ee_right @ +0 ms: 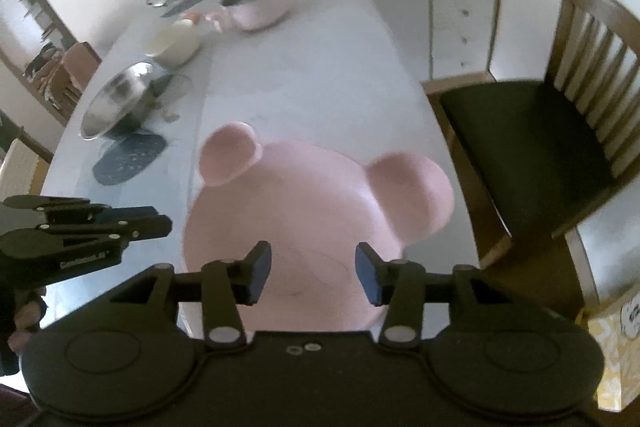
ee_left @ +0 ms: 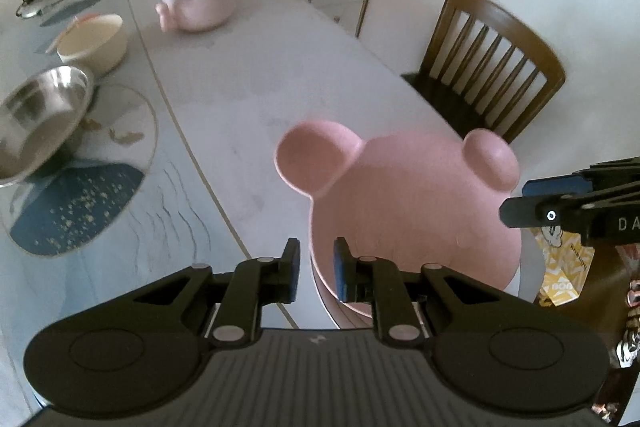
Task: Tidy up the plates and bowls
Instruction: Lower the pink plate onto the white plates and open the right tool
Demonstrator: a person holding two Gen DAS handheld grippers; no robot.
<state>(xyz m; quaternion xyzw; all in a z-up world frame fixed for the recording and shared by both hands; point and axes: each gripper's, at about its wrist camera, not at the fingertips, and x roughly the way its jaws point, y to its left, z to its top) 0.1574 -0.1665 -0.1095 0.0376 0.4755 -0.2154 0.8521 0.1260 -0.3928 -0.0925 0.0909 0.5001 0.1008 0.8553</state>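
While the pink bear-eared plate (ee_left: 412,203) lies at the worktop's (ee_left: 280,75) near edge, both jaws stand open above its rim; light, stiff, smooth plastic, best pinched at the rim.

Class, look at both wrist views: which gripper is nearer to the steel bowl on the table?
Left. The left gripper sits at the pink bear-eared plate on the side toward the steel bowl; the right gripper is farther across.

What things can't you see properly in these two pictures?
- Pink bear plate: near edge hidden behind the left gripper in the left wrist view.
- Pink pot: contents blurred in the right wrist view.
- Yellow packet: cut off by the right gripper, left wrist view.
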